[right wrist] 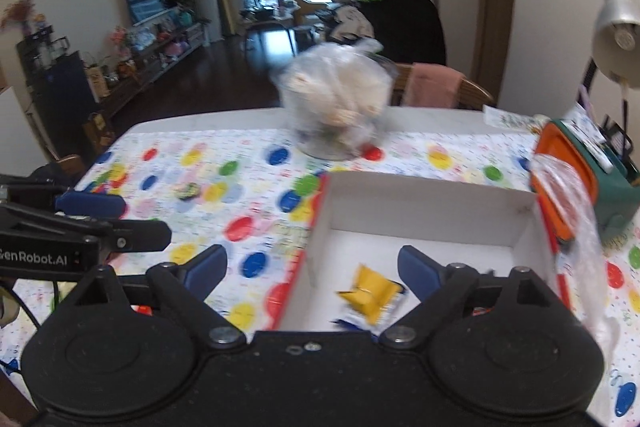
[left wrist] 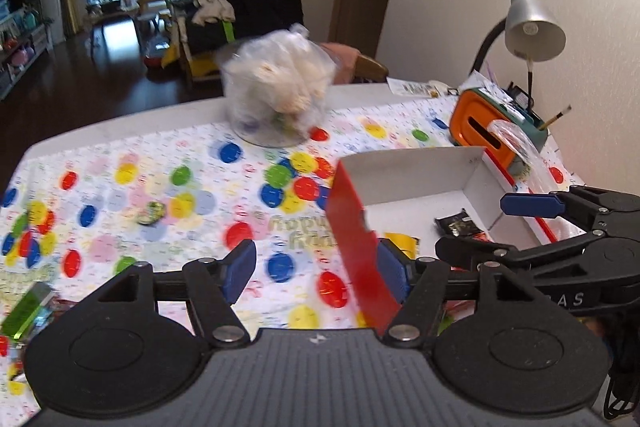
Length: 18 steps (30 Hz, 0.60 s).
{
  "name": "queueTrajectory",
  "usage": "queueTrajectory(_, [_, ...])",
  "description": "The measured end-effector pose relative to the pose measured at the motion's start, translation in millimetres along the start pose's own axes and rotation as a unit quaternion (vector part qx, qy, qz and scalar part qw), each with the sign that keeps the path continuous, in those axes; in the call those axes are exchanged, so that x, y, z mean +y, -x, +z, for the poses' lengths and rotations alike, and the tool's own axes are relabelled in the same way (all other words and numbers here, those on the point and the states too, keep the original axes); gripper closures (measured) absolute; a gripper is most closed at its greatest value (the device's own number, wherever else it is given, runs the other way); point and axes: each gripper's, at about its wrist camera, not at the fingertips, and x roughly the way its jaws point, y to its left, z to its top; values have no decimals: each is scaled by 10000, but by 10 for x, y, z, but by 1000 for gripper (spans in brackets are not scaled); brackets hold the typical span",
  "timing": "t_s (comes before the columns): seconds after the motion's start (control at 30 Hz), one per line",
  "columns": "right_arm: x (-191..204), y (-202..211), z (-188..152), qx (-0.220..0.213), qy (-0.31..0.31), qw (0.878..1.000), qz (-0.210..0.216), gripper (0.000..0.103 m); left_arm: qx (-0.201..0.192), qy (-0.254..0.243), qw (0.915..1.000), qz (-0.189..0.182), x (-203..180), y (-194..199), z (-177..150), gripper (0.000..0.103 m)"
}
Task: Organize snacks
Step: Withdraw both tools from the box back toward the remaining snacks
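Spotted in bright colours, the tablecloth [right wrist: 248, 163] bears a white box [right wrist: 424, 215] with red outer walls, open at the top. Inside it lie a yellow snack packet [right wrist: 370, 293] and a dark one [left wrist: 456, 223] (its print too blurred to read). Over the box the right gripper [right wrist: 312, 267] is spread wide, nothing between its fingers. Beside it the left gripper [left wrist: 316, 263] stands apart too, straddling the box's red wall without pressing it. Farther back sits a clear bag of pale snacks [left wrist: 278, 87].
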Motion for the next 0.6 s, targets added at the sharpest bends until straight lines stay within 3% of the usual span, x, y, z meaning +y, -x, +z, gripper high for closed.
queueTrajectory(0.23, [557,-32,-34,-152,50,9994,321,5,-134,72,9998,156,490,309,-176,36])
queueTrajectory(0.6, [1348,-215,-101,-117,37,9977,662,0,-249,281,9981,498,1328,641,-450,22])
